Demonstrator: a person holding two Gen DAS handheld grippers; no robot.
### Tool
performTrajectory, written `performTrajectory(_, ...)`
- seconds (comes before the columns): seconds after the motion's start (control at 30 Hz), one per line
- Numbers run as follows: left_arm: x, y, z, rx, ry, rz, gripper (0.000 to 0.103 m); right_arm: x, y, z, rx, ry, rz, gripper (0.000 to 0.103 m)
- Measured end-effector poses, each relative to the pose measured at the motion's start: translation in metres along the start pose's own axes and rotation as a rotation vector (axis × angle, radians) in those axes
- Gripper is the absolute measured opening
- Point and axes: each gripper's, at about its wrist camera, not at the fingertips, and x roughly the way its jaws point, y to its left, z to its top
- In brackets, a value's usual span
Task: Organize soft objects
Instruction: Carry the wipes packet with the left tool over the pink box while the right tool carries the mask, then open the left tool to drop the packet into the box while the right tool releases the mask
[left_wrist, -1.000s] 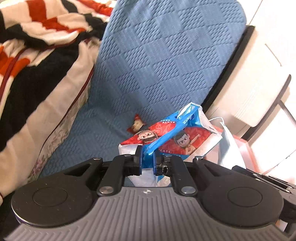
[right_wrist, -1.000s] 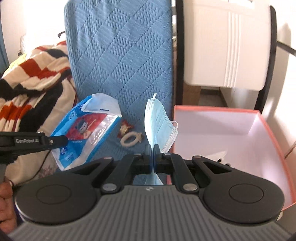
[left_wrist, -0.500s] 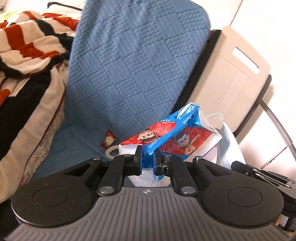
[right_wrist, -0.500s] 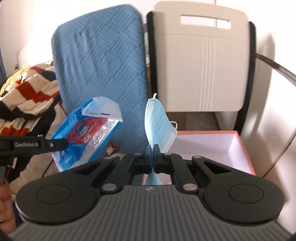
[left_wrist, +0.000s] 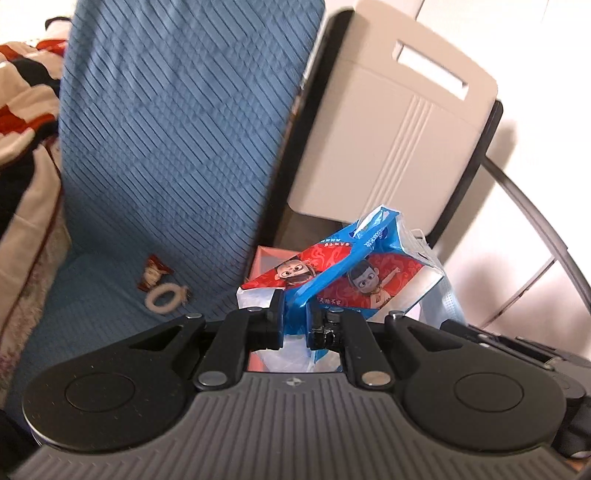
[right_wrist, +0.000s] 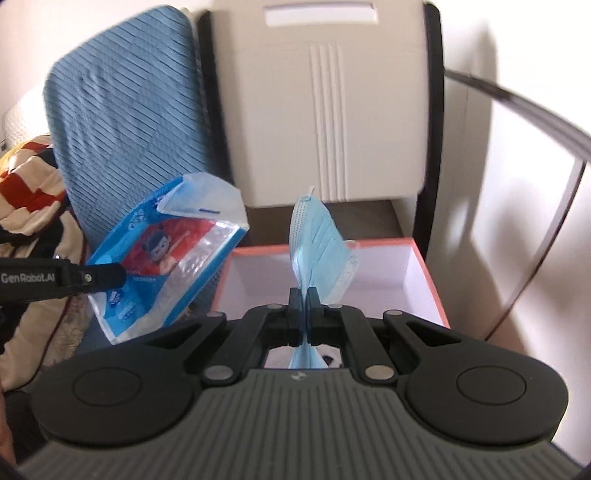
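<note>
My left gripper (left_wrist: 295, 325) is shut on a blue and red tissue pack (left_wrist: 354, 277) with cartoon figures, held in the air. From the right wrist view the same pack (right_wrist: 166, 266) hangs at the left, beside the box's left edge. My right gripper (right_wrist: 303, 314) is shut on a light blue face mask (right_wrist: 317, 251), which stands up above a pink-rimmed box (right_wrist: 428, 273) with a white inside. A corner of that box (left_wrist: 264, 262) peeks out behind the pack in the left wrist view.
A blue quilted cushion (left_wrist: 177, 122) leans on the left, with a small red wrapper (left_wrist: 153, 277) and a cream hair ring (left_wrist: 164, 297) on its seat. A beige folding chair back (right_wrist: 332, 103) stands behind the box. A striped blanket (left_wrist: 22, 96) lies far left.
Both grippers have swung to the right with their loads. The cushion slid leftward in view, and the chair back and the box came toward the centre.
</note>
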Motion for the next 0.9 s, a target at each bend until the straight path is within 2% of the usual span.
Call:
performTrajectory(0.43, 0.072, -0.042, -0.026, 0.055, 0.109, 0.003, 0.012, 0.05, -0.061, -0.045, 0.014, 0.153, -0.052, 0.005)
performTrajectory(0.77, 0.121, -0.053, -0.058, 0.079, 0.227, 0.012, 0.013, 0.079, -0.074, -0.067, 0.015, 0.227, -0.047, 0.007)
performTrajectory(0.9, 0.131, -0.051, -0.064, 0.08, 0.251, 0.017, 0.014, 0.085, -0.078, -0.071, 0.036, 0.24, -0.041, 0.007)
